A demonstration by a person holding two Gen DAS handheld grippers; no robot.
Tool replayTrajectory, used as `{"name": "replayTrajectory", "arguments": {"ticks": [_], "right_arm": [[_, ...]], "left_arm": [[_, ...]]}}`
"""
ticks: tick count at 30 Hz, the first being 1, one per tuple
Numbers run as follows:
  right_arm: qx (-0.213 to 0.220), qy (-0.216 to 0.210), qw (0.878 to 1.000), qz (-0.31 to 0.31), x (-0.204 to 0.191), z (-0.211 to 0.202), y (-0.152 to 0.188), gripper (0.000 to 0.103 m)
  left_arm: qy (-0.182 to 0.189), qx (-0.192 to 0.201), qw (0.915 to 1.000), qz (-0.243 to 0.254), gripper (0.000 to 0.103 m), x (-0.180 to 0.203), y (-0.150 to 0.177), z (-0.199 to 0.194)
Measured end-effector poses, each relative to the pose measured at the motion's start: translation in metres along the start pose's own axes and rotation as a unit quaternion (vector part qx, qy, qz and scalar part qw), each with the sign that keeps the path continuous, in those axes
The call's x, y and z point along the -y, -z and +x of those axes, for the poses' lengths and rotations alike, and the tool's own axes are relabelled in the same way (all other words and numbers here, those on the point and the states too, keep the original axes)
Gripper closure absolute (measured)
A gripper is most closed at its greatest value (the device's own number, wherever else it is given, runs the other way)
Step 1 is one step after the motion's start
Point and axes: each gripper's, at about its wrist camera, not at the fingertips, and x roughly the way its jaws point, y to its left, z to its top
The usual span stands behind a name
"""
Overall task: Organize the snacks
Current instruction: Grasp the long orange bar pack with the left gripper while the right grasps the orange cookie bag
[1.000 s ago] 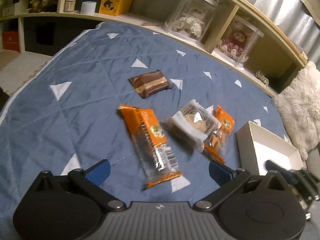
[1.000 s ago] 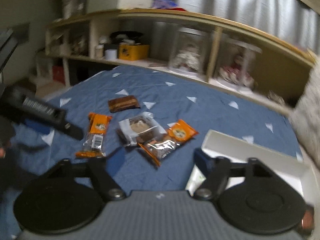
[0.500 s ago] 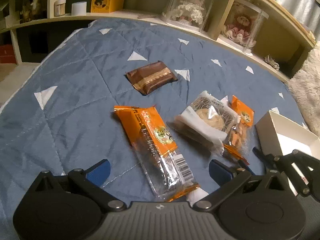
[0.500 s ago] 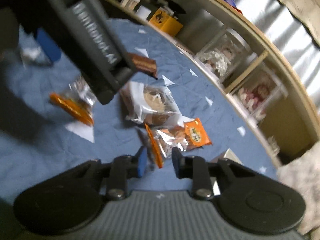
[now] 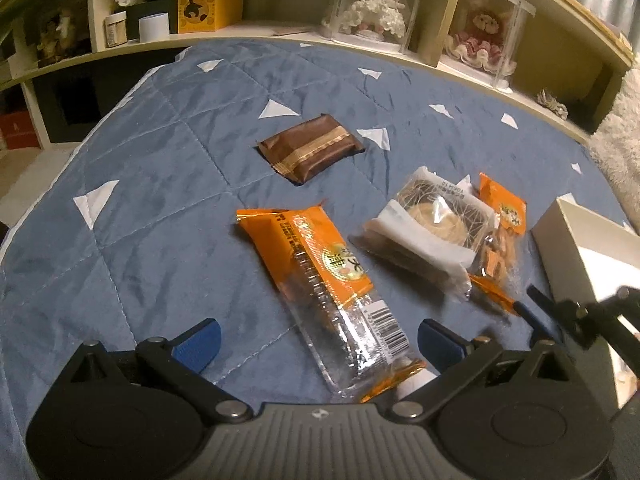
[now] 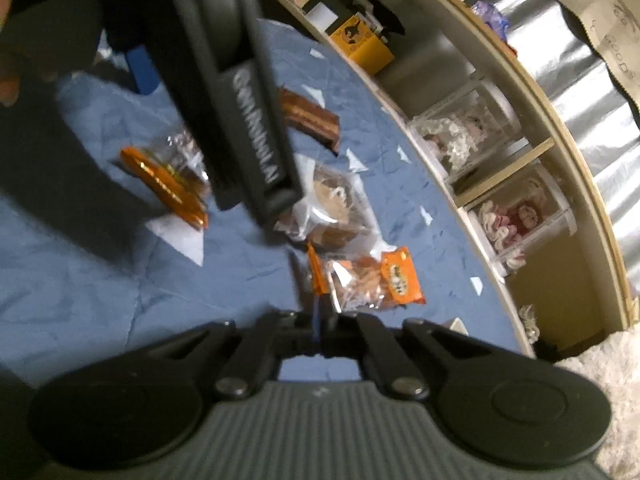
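Several snacks lie on a blue quilt (image 5: 160, 208). A long orange packet (image 5: 328, 292) lies with its clear end between the blue pads of my left gripper (image 5: 318, 340), which is open and does not touch it. Behind it are a brown packet (image 5: 312, 148) and a white-wrapped pastry (image 5: 432, 228). Beside the pastry is a small orange packet (image 5: 502, 216), seen as the small orange packet (image 6: 376, 280) in the right wrist view. My right gripper (image 6: 318, 320) is shut on its orange end seam (image 6: 316, 272). A white box (image 5: 580, 252) stands at the right.
Low wooden shelves (image 5: 460, 68) behind the quilt hold clear doll cases (image 5: 372, 4), a yellow box (image 5: 208, 10) and small jars. A white fluffy rug (image 5: 616, 148) lies right of the quilt. In the right wrist view the left tool's dark casing (image 6: 240, 120) hides part of the snacks.
The right gripper's jaws went from wide apart to shut as it rolled and dropped onto the small orange packet's end. The left gripper sank closer to the long orange packet.
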Motion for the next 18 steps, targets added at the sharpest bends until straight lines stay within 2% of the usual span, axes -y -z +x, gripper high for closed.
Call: {"name": "replayTrajectory", "arguments": {"ticks": [2,5,6,11,12,15,18], "right_arm": [[0.004,0.017,1.000,-0.017,-0.003,0.002,-0.002,0.096],[0.001,0.018,0.999,-0.040,-0.007,0.008,-0.006,0.069],[-0.001,0.021,0.999,-0.049,-0.008,0.013,-0.006,0.066],[-0.027,0.022,0.996,-0.076,-0.014,0.035,-0.007,0.068],[-0.029,0.027,0.996,-0.084,-0.017,0.039,-0.005,0.078],[-0.020,0.035,0.996,-0.086,-0.018,0.037,-0.002,0.081],[-0.009,0.017,0.997,-0.071,-0.013,0.022,0.000,0.084]], "left_arm": [[0.008,0.001,0.9999,-0.006,0.000,0.000,0.000,-0.002],[0.013,0.001,0.9998,-0.013,0.000,-0.001,-0.001,-0.003],[0.015,0.001,0.9998,-0.016,0.000,-0.001,-0.001,-0.003],[0.021,0.004,0.9995,-0.024,0.000,-0.002,-0.005,0.000],[0.021,0.004,0.9995,-0.024,0.000,-0.002,-0.006,0.001],[0.021,0.007,0.9995,-0.022,0.000,-0.001,-0.008,0.005],[0.013,0.009,0.9998,-0.011,0.000,0.001,-0.009,0.008]]}}
